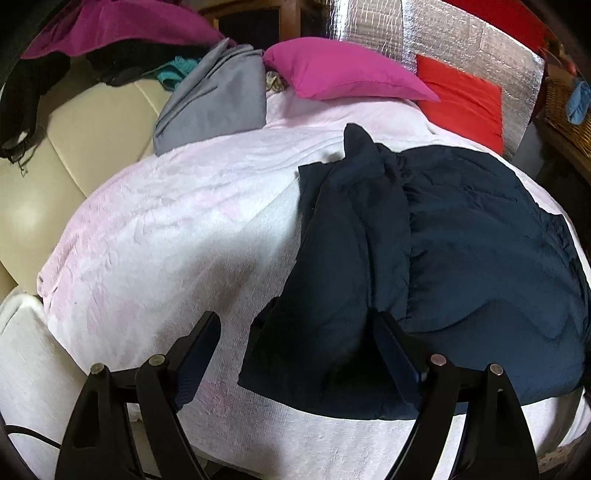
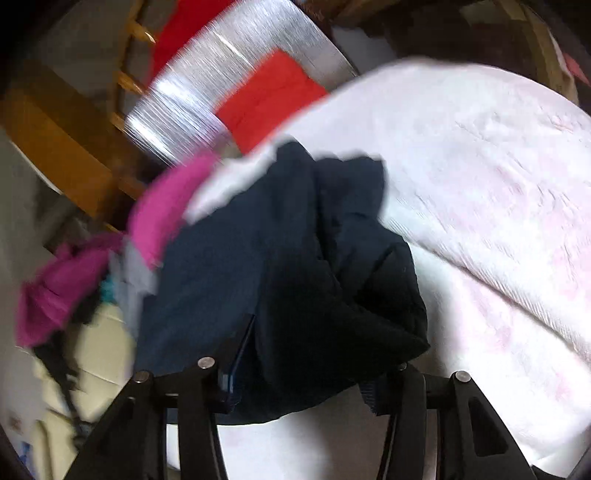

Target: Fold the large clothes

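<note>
A dark navy garment lies partly folded on a pale pink blanket, filling the centre right of the left wrist view, with one long flap doubled over its middle and a corner reaching toward the lower centre of the frame. The left gripper stands at the bottom of that view with its fingers spread wide; the navy corner lies between them, touching the right-hand finger, while the left-hand finger is clear of the cloth, so nothing is pinched. In the blurred right wrist view the same garment bunches up in the centre, and the right gripper at the bottom has a thick fold of it between its fingers; the fabric fills the gap and both pads appear to press on it. Beyond the garment, in the left wrist view, a magenta pillow sits at upper centre, a folded grey cloth to its left, a red cushion to its right against a silver quilted panel, and a cream sofa at the left edge.
</note>
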Action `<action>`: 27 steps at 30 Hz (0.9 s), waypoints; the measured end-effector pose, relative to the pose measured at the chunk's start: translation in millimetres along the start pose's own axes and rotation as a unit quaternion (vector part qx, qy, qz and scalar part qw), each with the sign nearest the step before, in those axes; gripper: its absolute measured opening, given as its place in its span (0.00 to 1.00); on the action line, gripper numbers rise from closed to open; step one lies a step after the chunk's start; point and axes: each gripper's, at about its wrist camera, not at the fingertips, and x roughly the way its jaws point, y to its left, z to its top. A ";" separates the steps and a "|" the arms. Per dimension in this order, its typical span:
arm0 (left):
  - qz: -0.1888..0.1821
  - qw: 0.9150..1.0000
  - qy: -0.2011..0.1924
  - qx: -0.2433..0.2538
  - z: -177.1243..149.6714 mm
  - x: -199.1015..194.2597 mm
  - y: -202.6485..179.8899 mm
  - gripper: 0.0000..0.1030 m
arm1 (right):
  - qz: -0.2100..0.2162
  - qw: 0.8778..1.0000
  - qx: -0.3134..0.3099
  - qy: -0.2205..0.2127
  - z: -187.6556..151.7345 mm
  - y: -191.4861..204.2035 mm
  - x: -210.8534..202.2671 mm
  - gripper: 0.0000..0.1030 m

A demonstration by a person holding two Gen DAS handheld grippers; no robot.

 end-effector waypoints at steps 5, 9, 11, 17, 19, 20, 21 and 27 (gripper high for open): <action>0.009 1.000 -0.019 0.007 -1.6 -9.4 -0.6 0.83 | 0.029 0.999 0.020 0.006 2.0 -3.5 -12.5 0.51; 0.010 1.000 -0.023 0.006 0.4 -9.4 0.3 0.83 | 0.023 0.999 0.026 0.017 1.0 -7.2 -20.7 0.57; 0.012 1.000 -0.024 0.008 0.3 -9.7 -0.7 0.83 | 0.022 0.999 0.029 0.020 2.2 -11.0 -23.9 0.59; 0.017 0.999 -0.035 0.014 0.6 -13.7 -3.7 0.83 | 0.033 0.996 0.074 0.048 -3.3 -30.4 -16.4 0.68; 0.017 0.999 -0.039 0.015 1.3 -15.5 -4.1 0.83 | 0.050 0.993 0.093 0.051 -2.7 -34.7 -11.8 0.68; 0.012 0.999 -0.042 0.012 1.7 -17.6 -3.4 0.83 | 0.055 0.993 0.096 0.050 -2.0 -35.3 -9.6 0.68; 0.005 0.999 -0.044 0.008 1.7 -20.1 -2.5 0.83 | 0.060 0.992 0.100 0.049 -1.1 -35.5 -7.4 0.70; -0.131 0.988 0.000 -0.081 -6.0 -18.2 22.3 0.85 | 0.101 0.986 0.131 0.034 5.3 -39.3 3.6 0.73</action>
